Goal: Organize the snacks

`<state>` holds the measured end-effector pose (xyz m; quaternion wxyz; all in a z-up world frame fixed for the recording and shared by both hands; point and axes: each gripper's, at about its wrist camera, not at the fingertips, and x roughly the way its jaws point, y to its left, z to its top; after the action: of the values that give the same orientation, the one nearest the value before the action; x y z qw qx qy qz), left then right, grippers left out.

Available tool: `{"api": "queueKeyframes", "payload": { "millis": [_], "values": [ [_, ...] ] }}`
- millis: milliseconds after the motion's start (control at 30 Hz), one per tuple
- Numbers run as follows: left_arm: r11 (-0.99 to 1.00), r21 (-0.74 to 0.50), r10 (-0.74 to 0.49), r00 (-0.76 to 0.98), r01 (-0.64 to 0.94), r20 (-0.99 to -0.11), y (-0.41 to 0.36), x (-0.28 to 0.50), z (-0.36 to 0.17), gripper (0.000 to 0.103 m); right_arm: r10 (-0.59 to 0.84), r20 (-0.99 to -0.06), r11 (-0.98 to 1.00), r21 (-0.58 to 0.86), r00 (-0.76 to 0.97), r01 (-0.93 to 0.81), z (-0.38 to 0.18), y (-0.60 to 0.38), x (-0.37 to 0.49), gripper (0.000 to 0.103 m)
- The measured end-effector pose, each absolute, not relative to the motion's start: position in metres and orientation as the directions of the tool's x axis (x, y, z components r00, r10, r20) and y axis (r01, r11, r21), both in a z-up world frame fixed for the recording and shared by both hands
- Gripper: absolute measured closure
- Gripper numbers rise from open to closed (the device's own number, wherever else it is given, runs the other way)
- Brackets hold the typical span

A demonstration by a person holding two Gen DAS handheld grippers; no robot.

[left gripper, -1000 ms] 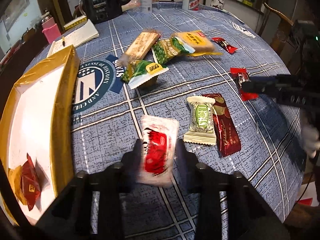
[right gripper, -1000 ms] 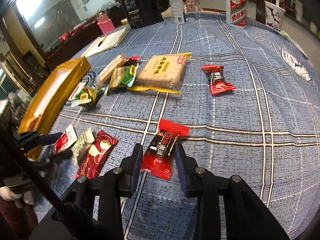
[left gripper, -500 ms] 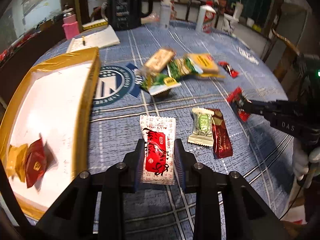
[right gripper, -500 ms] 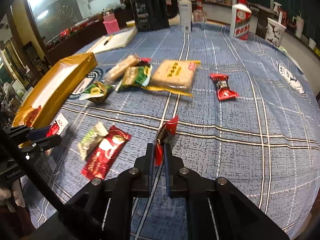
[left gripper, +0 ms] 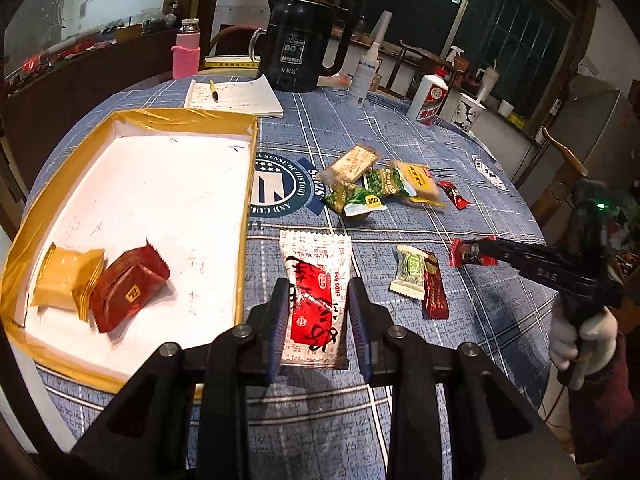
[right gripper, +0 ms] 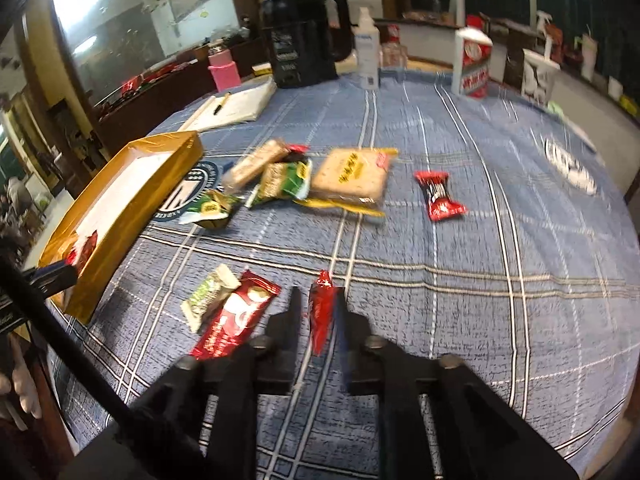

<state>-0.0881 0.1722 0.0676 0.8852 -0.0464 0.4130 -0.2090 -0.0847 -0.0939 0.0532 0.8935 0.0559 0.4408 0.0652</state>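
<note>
Now the left claw [left gripper: 318, 312] is pinching a white-and-red packet [left gripper: 315, 276] by its lower half, jaws closed against its sides, the packet hanging above the counter [left gripper: 400, 420] just right of the gold tray [left gripper: 246, 216]. The right claw [right gripper: 318, 312] is clamping a small red candy [right gripper: 321, 306] edge-on, lifted off the cloth near the counter's front. To land both well, I judge each claw should be carrying its snack leftward and clearing the tray's raised gold wall before easing open over bare white floor, beside the yellow pack [left gripper: 66, 278] and dark red pack [left gripper: 128, 286] already lying at the near end. The left packet is hanging loose beyond the pads, so it may be swinging or catching the wall if brought in low. The right claw is travelling farther, and the green candy [right gripper: 206, 294] and long red bar [right gripper: 236, 316] are lying in its path, touching each other. Further back, a cluster of biscuit and pea packs [left gripper: 380, 184] and another red candy [right gripper: 438, 196] are waiting; a kettle [left gripper: 304, 44], notebook [left gripper: 236, 98] and bottles [left gripper: 430, 100] are standing well clear at the far edge.
</note>
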Motion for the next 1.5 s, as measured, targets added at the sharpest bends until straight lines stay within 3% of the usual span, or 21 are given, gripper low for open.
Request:
{"api": "queueKeyframes", "payload": {
  "millis": [133,267,533,700,867,933,1000,1233,1500],
  "values": [
    [0.903,-0.278,-0.423,0.573,0.327,-0.702,0.177,-0.092,0.068,0.072,0.148,-0.795,0.988,0.151,0.588,-0.044,0.037,-0.104,-0.081,0.07],
    [0.896,-0.301,-0.44,0.577,0.326,-0.688,0.181,-0.096,0.069,0.072,0.149,-0.798,0.987,0.16,0.584,-0.033,0.028,-0.117,-0.081,0.06],
    [0.889,-0.316,-0.456,0.575,0.332,-0.679,0.177,-0.1,0.071,0.072,0.242,-0.795,0.953,0.303,0.556,0.019,0.02,-0.124,-0.063,0.059],
    [0.889,-0.318,-0.456,0.578,0.33,-0.676,0.177,-0.102,0.071,0.072,0.177,-0.807,0.975,0.223,0.563,0.013,0.018,-0.11,-0.062,0.048],
    [0.885,-0.331,-0.465,0.575,0.327,-0.673,0.177,-0.102,0.07,0.072,0.047,-0.816,0.999,0.05,0.576,-0.01,0.014,-0.085,-0.067,0.048],
    [0.884,-0.336,-0.467,0.576,0.325,-0.671,0.178,-0.103,0.069,0.072,0.026,-0.813,1.0,0.015,0.582,-0.024,0.013,-0.08,-0.072,0.056],
    [0.884,-0.34,-0.468,0.577,0.321,-0.669,0.181,-0.103,0.069,0.072,0.053,-0.812,0.999,0.036,0.582,-0.04,0.015,-0.08,-0.075,0.087],
    [0.886,-0.356,-0.463,0.59,0.296,-0.662,0.192,-0.102,0.071,0.072,0.106,-0.797,0.994,0.103,0.595,-0.039,0.022,-0.085,-0.078,0.088],
    [0.913,-0.346,-0.399,0.646,0.215,-0.651,0.236,-0.08,0.089,0.072,0.181,-0.725,0.983,0.106,0.664,-0.152,0.083,-0.049,-0.082,0.088]
  ]
}}
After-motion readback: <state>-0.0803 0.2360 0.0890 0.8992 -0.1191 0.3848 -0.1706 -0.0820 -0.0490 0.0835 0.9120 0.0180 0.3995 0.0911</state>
